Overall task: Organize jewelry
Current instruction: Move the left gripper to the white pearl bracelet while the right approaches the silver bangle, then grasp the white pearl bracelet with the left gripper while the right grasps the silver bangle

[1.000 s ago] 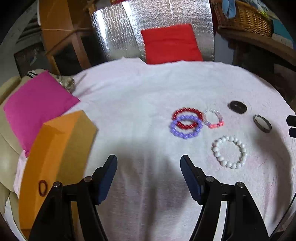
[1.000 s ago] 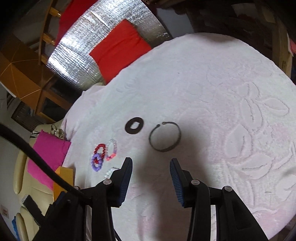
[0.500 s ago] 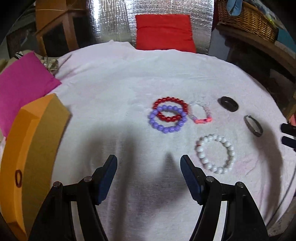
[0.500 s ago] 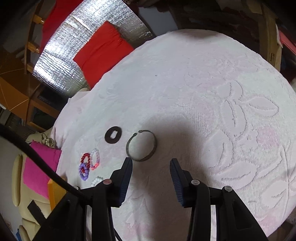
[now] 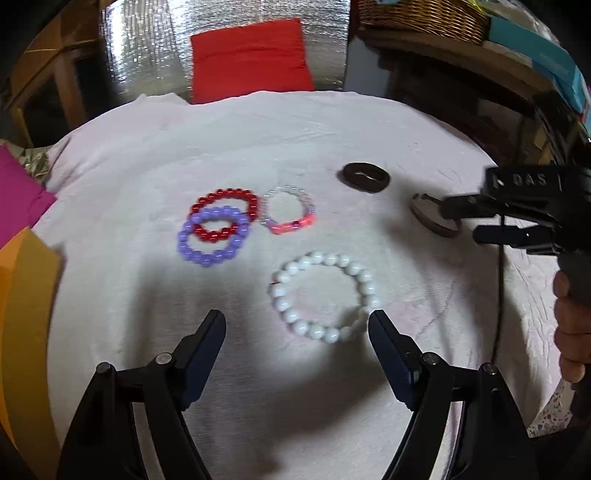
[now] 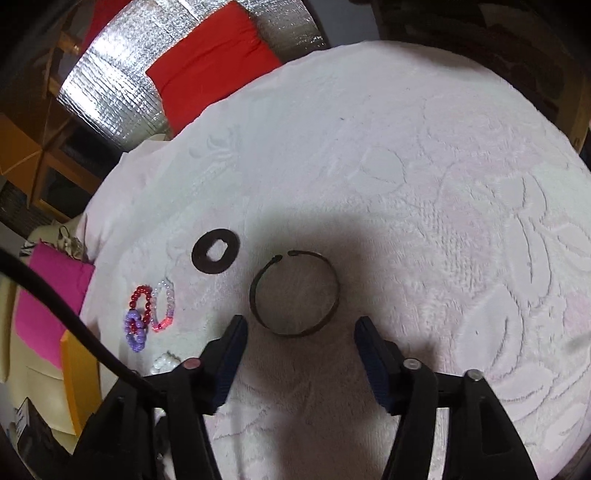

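Several bracelets lie on the white towel. A white bead bracelet lies just ahead of my open left gripper. A purple bead bracelet overlaps a red one; a clear and pink one lies beside them. A dark flat ring and a thin dark open bangle lie farther right. My open right gripper hovers just short of the bangle, jaws wider than it. It also shows in the left wrist view over the bangle.
An orange box stands at the left table edge, a pink cloth behind it. A red cushion leans on a silver foil panel at the back. A wicker basket sits back right.
My left gripper moved forward and right toward the white bead bracelet. My right gripper closed in on the dark bangle and opened wider.
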### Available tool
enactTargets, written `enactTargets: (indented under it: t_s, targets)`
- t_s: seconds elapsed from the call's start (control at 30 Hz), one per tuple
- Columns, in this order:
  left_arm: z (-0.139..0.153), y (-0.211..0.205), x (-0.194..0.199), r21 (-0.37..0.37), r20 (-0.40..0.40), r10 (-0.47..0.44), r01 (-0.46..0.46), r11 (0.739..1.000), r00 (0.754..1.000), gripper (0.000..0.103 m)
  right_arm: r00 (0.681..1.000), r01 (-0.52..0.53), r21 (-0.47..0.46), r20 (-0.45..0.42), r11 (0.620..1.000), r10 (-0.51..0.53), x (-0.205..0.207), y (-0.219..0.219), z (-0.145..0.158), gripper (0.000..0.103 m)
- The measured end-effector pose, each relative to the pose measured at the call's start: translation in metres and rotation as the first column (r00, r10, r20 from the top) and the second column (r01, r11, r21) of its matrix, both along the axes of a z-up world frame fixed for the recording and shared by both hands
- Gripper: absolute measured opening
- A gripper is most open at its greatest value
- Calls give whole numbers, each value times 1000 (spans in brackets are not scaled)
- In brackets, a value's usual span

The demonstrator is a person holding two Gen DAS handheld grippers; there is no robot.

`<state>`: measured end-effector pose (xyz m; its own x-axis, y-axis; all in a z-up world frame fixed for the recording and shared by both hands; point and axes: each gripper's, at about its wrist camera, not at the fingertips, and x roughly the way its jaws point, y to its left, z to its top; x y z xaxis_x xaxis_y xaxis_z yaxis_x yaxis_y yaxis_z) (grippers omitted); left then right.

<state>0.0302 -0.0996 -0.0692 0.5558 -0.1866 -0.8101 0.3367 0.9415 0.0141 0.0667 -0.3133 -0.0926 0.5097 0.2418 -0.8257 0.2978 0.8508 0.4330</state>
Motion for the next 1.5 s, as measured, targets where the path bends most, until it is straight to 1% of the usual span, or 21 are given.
enactTargets:
  t_s: [0.03, 0.13, 0.23, 0.37, 0.47, 0.5, 0.53, 0.57, 0.63, 0.67, 0.73, 0.77, 0.8, 0.83, 0.9, 0.93, 1.13, 1.33, 1.43, 1.47, 1.5]
  targets:
    - [-1, -2, 1, -5, -2, -5, 5, 1000, 1000, 80, 1000, -2, -12, 6, 1000, 2, 1, 2, 1, 72]
    - [-4, -5, 5, -25, -16, -12, 12, 1000, 1000, 80, 1000, -11, -46, 3, 999, 12, 7, 7, -2, 72]
    - [-9, -6, 11, -16, -30, -4, 3, 1000, 1000, 80, 1000, -24, -100, 16, 995, 25, 13, 10, -3, 72]
    - [-9, -7, 15, -27, -18, 0, 0, 1000, 1000, 80, 998, -44, -150, 27, 988, 49, 16, 14, -4, 72]
    - [-9, -8, 16, -30, -8, -2, 1, 1000, 1000, 80, 996, -76, -240, 22, 968, 84, 16, 25, -4, 68]
    - [-9, -9, 16, -32, -8, -6, 6, 999, 1000, 80, 995, -83, -259, 23, 962, 93, 16, 28, -4, 66]
    - [-9, -9, 16, -34, -7, -8, 8, 999, 1000, 79, 995, -89, -275, 28, 957, 101, 15, 30, -4, 61]
    - [-9, -9, 16, -38, -6, -12, 12, 999, 1000, 77, 994, -90, -275, 31, 957, 102, 14, 30, -4, 61]
    - [-8, -8, 15, -49, -2, -22, 22, 999, 1000, 61, 995, -83, -263, 33, 961, 95, 14, 27, -3, 61]
    - [-7, -8, 14, -52, 1, -26, 26, 998, 1000, 56, 996, -76, -256, 33, 964, 87, 14, 25, -3, 61]
    - [-5, -5, 13, -60, 0, -37, 37, 998, 999, 41, 997, -61, -244, 32, 968, 71, 12, 22, -2, 61]
    - [-4, -2, 13, -71, -3, -40, 39, 997, 999, 37, 998, -54, -237, 32, 970, 63, 10, 21, -1, 61]
    - [-2, 1, 12, -85, -7, -42, 41, 996, 999, 27, 998, -46, -225, 33, 973, 54, 9, 19, 0, 61]
    - [-1, 3, 12, -96, -11, -44, 43, 995, 999, 20, 998, -41, -219, 34, 975, 50, 9, 18, 1, 61]
    - [2, 9, 10, -118, -11, -47, 45, 992, 999, 15, 998, -31, -206, 43, 978, 40, 6, 17, 4, 61]
    - [4, 11, 9, -120, -4, -45, 45, 992, 999, 9, 998, -25, -198, 48, 980, 35, 5, 16, 7, 61]
    - [16, 28, 5, -141, 30, -30, 34, 989, 999, 8, 996, -23, -151, 85, 988, 36, 0, 23, 16, 61]
    - [21, 39, 2, -156, 42, -28, 35, 987, 999, 7, 992, -33, -144, 117, 989, 50, -4, 37, 24, 61]
    - [24, 38, 2, -153, 49, -32, 39, 987, 998, 8, 992, -33, -144, 113, 989, 49, -5, 37, 24, 61]
    - [22, 34, 3, -148, 38, -45, 50, 988, 998, 12, 993, -27, -144, 110, 989, 43, -5, 35, 23, 61]
    - [20, 32, 3, -143, 29, -52, 56, 988, 998, 34, 993, -23, -144, 108, 989, 39, -5, 33, 23, 61]
